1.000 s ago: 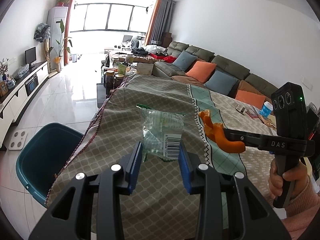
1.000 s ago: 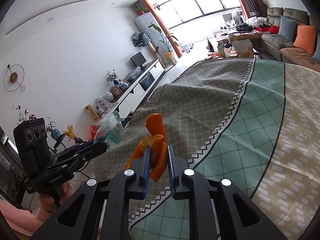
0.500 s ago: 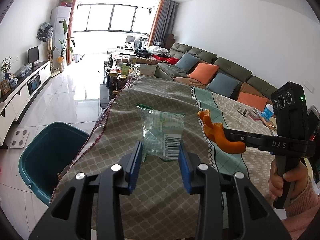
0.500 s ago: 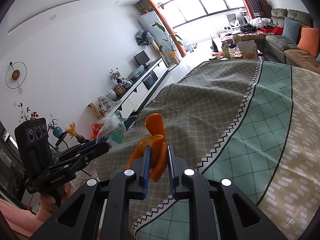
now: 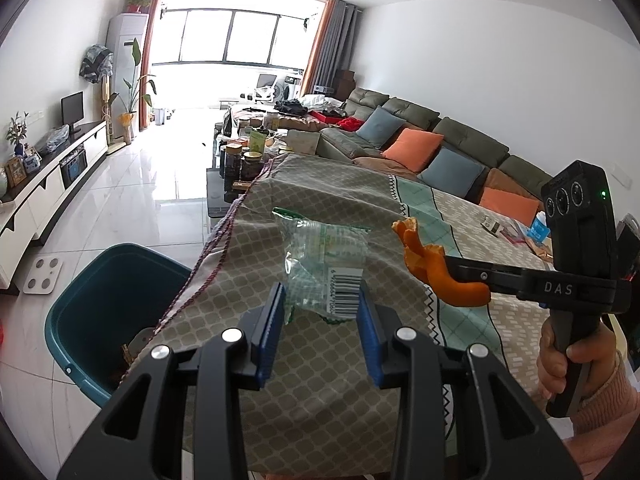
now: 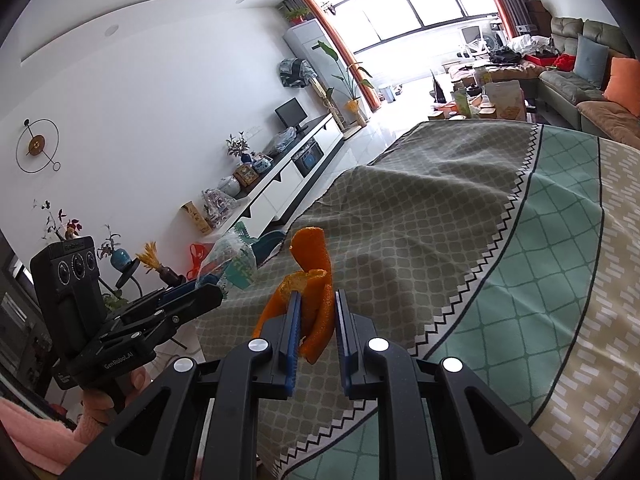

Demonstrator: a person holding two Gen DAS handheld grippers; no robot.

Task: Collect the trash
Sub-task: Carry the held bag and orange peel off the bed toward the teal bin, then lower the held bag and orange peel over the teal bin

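Observation:
My left gripper (image 5: pixel 320 304) is shut on a clear plastic wrapper (image 5: pixel 324 260) with green print and a barcode, held above the cloth-covered table (image 5: pixel 320 380). My right gripper (image 6: pixel 316 312) is shut on a curled orange peel (image 6: pixel 312 276), also held above the table. In the left wrist view the right gripper (image 5: pixel 452 268) and its peel (image 5: pixel 436 268) are to the right of the wrapper. In the right wrist view the left gripper (image 6: pixel 200 284) and the wrapper (image 6: pixel 232 256) are at the left. A teal bin (image 5: pixel 100 304) stands on the floor left of the table, with some scraps inside.
The table's left edge (image 5: pixel 208 256) runs beside the bin. A white scale (image 5: pixel 42 276) lies on the floor. Jars (image 5: pixel 244 160) stand beyond the table's far end. A sofa with cushions (image 5: pixel 420 148) is at the right. Small items (image 5: pixel 520 232) lie at the table's right.
Both grippers have shifted slightly left, toward the bin side, each still holding its item. The bin shows larger and closer in the left wrist view.

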